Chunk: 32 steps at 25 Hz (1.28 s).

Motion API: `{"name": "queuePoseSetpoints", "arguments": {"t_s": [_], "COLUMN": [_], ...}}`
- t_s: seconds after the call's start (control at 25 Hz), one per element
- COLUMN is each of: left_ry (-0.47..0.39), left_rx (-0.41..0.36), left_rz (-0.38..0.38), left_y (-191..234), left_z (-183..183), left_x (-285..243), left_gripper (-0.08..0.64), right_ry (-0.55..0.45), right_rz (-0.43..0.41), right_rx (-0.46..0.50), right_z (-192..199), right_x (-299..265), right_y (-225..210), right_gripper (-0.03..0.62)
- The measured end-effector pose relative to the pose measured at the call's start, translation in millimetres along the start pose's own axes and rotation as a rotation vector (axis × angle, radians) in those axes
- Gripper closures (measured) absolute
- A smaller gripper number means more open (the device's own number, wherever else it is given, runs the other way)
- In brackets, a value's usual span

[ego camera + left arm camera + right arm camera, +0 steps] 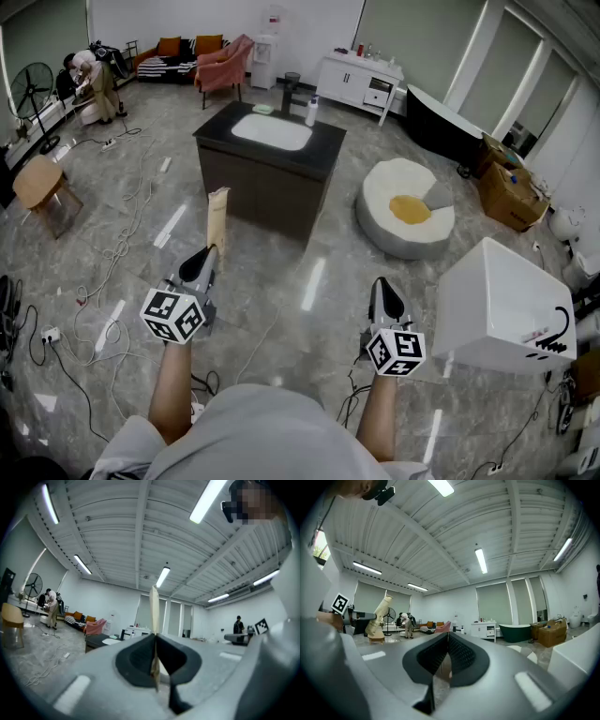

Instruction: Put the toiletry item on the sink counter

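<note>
Cream tube [217, 217]: clenched upright in left tongs [207, 255], well short of sink table [322, 148]. Right tongs [382, 289]: closed, empty. Handling advice: carry upright, set beside the basin [272, 131], loosen only once its base rests.

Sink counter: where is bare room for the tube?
Room for the tube: the sink counter strip right of the basin, and the front edge strip. Crowded: behind the basin, with faucet, bottle and a green item.
</note>
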<state>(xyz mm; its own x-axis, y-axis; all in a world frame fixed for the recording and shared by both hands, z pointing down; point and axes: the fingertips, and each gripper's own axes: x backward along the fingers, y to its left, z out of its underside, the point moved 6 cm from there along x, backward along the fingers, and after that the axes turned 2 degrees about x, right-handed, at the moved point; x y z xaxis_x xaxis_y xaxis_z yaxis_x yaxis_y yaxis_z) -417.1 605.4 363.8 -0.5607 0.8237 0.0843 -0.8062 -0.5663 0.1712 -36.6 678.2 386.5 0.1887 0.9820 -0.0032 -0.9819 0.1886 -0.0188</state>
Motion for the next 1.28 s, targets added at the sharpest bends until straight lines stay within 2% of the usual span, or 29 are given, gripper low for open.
{"name": "queuePoseSetpoints", "arguments": {"t_s": [0.44,0.76,1.04,1.28], "left_ry": [-0.005,0.014,0.029,0.052], "left_rx": [0.01,0.025,0.044,0.051], "left_rz": [0.003,0.016,0.037,0.039], "left_y": [-0.8,14.1,21.1,29.4], "left_z": [-2.5,4.5,17.7,27.9], "left_x": [-15.2,-22.8,-57.8,-97.4], "left_gripper": [0.561,0.561,0.561,0.561], "right_ry": [-0.005,0.001,0.024,0.042], "right_rz": [-0.017,-0.009,0.028,0.022], "right_rx": [-0.008,-0.002,-0.002,-0.014], "right_z": [-5.0,0.8,10.9,17.1], "right_x": [-15.1,-24.1,-37.6,-73.5], "right_y": [-6.4,1.9,-18.7,-40.4], "right_gripper": [0.589,0.589,0.589,0.589]}}
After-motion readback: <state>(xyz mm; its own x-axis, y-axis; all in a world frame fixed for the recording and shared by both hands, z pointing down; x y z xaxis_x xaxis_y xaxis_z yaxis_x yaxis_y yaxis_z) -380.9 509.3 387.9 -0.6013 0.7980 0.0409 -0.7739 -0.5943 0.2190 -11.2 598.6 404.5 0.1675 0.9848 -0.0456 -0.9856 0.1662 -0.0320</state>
